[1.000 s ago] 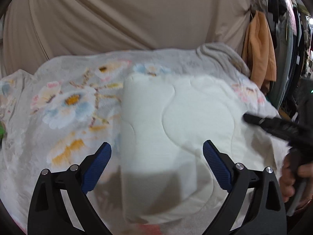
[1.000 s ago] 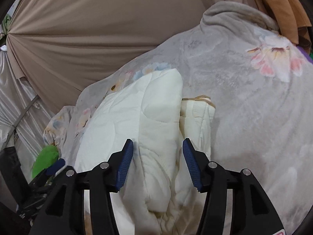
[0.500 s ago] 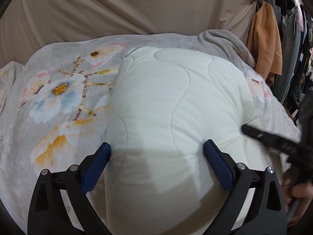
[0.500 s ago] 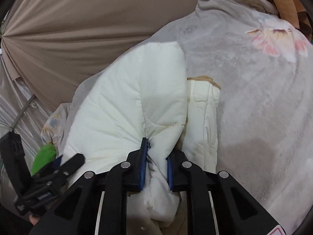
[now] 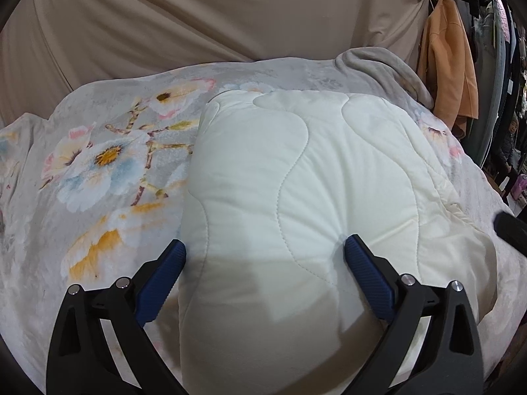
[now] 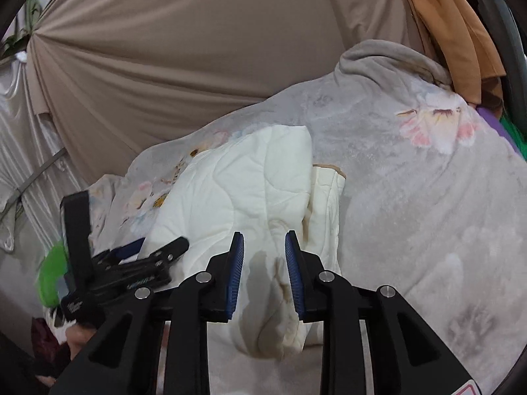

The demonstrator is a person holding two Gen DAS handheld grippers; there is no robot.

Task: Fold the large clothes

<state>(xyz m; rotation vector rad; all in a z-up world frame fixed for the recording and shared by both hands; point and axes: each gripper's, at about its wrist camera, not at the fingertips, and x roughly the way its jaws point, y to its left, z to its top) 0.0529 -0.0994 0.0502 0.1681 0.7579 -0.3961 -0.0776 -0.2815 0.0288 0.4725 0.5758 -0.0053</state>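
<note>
1. Lying folded on the floral blanket (image 5: 108,171), the cream quilt (image 5: 296,197) is puffy, with wavy stitching.
2. Left claw (image 5: 263,263) is spread wide, straddling the quilt; right claw (image 6: 263,263) is parted around its bunched edge, not pinching.
3. Beige draped fabric (image 6: 184,65) backs the scene; an orange garment (image 5: 448,65) hangs on the right.

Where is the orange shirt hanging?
In the left wrist view the orange shirt hangs at the upper right, beside the beige curtain, past the flowery blanket's far corner.
</note>
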